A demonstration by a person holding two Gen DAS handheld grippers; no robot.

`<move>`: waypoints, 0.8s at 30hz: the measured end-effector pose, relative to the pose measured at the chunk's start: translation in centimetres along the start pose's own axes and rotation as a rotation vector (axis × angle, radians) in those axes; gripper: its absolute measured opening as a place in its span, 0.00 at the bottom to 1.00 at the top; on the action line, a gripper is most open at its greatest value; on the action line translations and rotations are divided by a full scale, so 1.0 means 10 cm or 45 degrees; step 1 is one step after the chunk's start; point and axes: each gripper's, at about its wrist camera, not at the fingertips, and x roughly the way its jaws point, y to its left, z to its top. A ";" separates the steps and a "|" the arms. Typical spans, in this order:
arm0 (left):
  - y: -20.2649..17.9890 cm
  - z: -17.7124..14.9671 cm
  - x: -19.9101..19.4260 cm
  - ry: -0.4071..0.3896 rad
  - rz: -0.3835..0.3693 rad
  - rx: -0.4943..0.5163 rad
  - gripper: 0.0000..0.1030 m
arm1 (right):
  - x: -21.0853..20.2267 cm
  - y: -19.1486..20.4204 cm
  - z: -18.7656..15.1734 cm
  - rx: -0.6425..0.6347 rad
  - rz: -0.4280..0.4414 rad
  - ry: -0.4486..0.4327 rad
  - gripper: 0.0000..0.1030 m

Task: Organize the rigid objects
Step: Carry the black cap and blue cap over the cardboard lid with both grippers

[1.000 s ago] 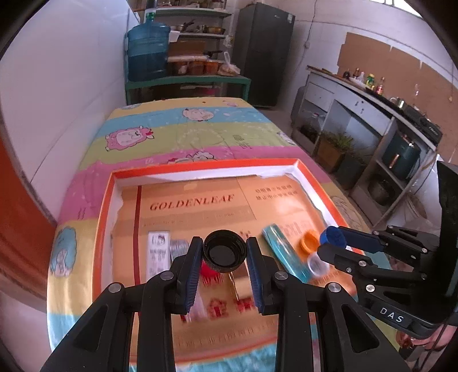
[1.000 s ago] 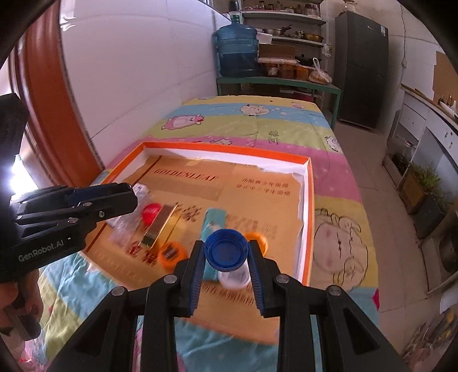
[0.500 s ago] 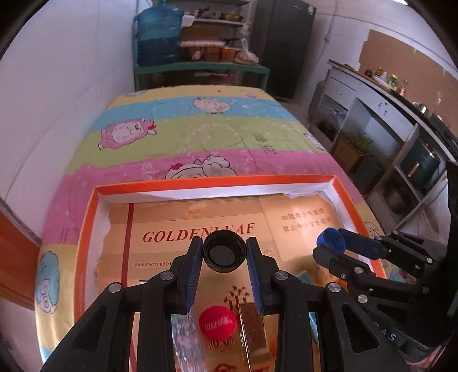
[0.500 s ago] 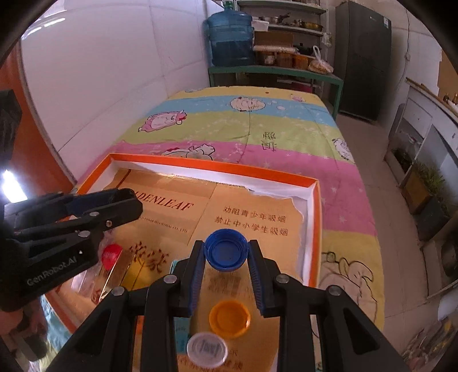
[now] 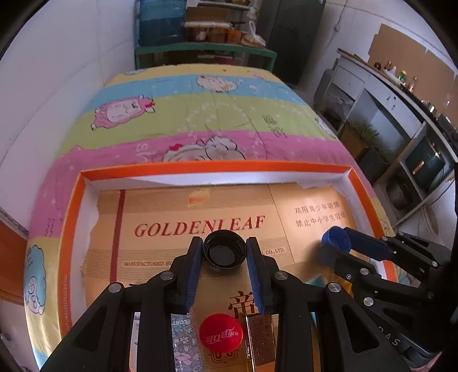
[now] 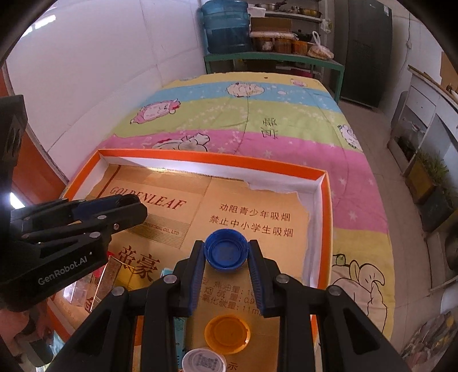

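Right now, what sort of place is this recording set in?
Probably a lived-in home kitchen or storeroom: a bed-like surface under a cartoon quilt, a shelf of food jars beside a water jug, and a counter with bottles.

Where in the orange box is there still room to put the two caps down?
The far half of the orange box is bare: the cardboard around the GOLDENLEAF lettering up to the far wall, and the part with Chinese writing by the right wall. The near part is crowded: red cap, gold bar, orange cap, white cap.
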 end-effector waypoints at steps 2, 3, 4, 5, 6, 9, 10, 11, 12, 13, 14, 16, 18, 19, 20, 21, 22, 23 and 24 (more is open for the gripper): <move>0.01 0.01 0.02 0.013 -0.012 -0.011 0.31 | 0.02 -0.01 -0.01 0.003 -0.008 0.013 0.30; 0.02 0.01 0.03 0.020 -0.020 -0.017 0.31 | 0.03 -0.01 -0.02 0.007 -0.008 0.020 0.30; 0.02 0.00 0.03 0.024 -0.025 -0.019 0.31 | 0.04 -0.02 -0.02 0.010 -0.008 0.024 0.30; 0.02 0.00 0.04 0.028 -0.030 -0.021 0.31 | 0.05 -0.02 -0.03 0.012 -0.010 0.028 0.30; 0.02 0.00 0.04 0.030 -0.032 -0.021 0.31 | 0.06 -0.02 -0.02 0.012 -0.012 0.029 0.30; 0.02 0.00 0.04 0.034 -0.046 -0.017 0.36 | 0.05 0.00 -0.02 0.002 -0.025 0.034 0.30; 0.01 0.00 0.04 0.035 -0.053 -0.016 0.38 | 0.05 0.01 -0.02 -0.002 -0.030 0.035 0.30; 0.01 0.00 0.04 0.034 -0.064 -0.018 0.41 | 0.05 0.01 -0.03 -0.005 -0.033 0.035 0.30; 0.02 0.00 0.04 0.033 -0.068 -0.021 0.45 | 0.05 0.02 -0.03 -0.009 -0.035 0.034 0.31; 0.03 0.00 0.04 0.030 -0.074 -0.030 0.47 | 0.05 0.02 -0.04 -0.012 -0.037 0.032 0.31; 0.04 0.00 0.03 0.027 -0.079 -0.036 0.49 | 0.04 0.02 -0.04 -0.012 -0.037 0.032 0.32; 0.06 0.00 0.02 0.021 -0.083 -0.049 0.50 | 0.03 0.02 -0.05 -0.008 -0.034 0.031 0.34; 0.07 -0.01 0.01 0.018 -0.080 -0.052 0.50 | 0.03 0.01 -0.05 -0.004 -0.031 0.031 0.35; 0.07 -0.02 0.00 0.017 -0.079 -0.051 0.51 | 0.02 0.01 -0.06 -0.003 -0.030 0.030 0.35; 0.07 -0.02 -0.01 0.014 -0.076 -0.052 0.52 | 0.01 0.01 -0.06 -0.002 -0.031 0.029 0.35; 0.08 -0.03 -0.01 0.013 -0.075 -0.054 0.55 | 0.01 0.01 -0.07 0.000 -0.031 0.028 0.35; 0.08 -0.03 -0.02 0.010 -0.076 -0.057 0.57 | 0.00 0.01 -0.07 0.001 -0.031 0.027 0.35; 0.08 -0.04 -0.02 0.007 -0.076 -0.058 0.59 | 0.00 0.01 -0.08 0.004 -0.031 0.026 0.35; 0.09 -0.05 -0.03 0.001 -0.075 -0.060 0.59 | -0.01 0.01 -0.08 0.006 -0.032 0.026 0.35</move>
